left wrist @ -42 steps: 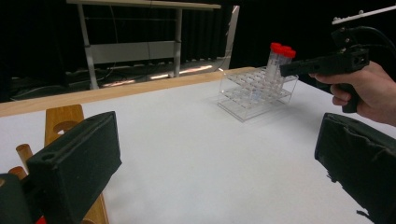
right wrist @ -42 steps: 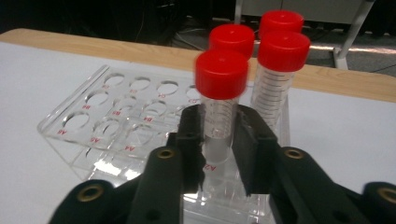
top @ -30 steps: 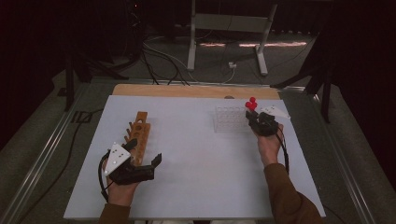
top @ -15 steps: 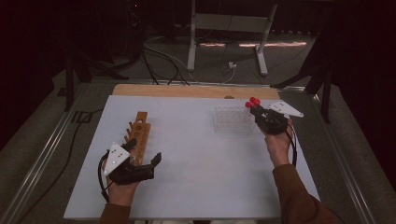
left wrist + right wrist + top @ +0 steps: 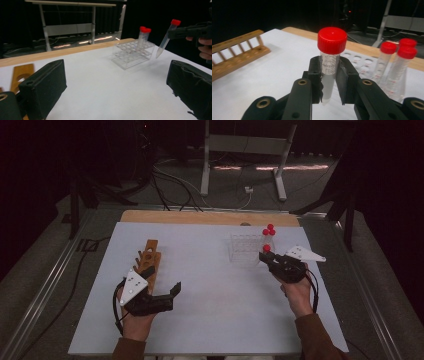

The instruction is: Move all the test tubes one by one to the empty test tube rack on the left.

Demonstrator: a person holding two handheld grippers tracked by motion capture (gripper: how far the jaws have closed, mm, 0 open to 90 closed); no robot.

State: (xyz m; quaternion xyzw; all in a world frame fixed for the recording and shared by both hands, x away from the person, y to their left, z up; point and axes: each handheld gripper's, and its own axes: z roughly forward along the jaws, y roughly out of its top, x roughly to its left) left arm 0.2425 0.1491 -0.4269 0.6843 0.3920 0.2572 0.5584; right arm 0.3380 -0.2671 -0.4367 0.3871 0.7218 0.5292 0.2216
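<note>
My right gripper [image 5: 266, 255] is shut on a clear tube with a red cap [image 5: 331, 40], held upright just right of the clear plastic rack [image 5: 244, 249]. The pads clamp the tube [image 5: 329, 72] below its cap, and its pointed tip hangs above the table. Three more red-capped tubes [image 5: 398, 62] stand in the rack's far right corner [image 5: 269, 230]. My left gripper [image 5: 172, 292] lies low at the front left, open, with nothing between its jaws. From the left gripper view [image 5: 115, 90] the held tube [image 5: 163, 41] tilts beside the rack [image 5: 132, 53].
A wooden rack [image 5: 148, 261] with round holes lies on the white table [image 5: 210, 285] just behind my left gripper. A wooden strip [image 5: 210, 217] borders the table's far edge. Beyond it stand a metal frame and cables on a dark floor.
My right gripper has drawn back from the rack's far corner toward the person and slightly right, carrying one red-capped tube. My left gripper has stayed put.
</note>
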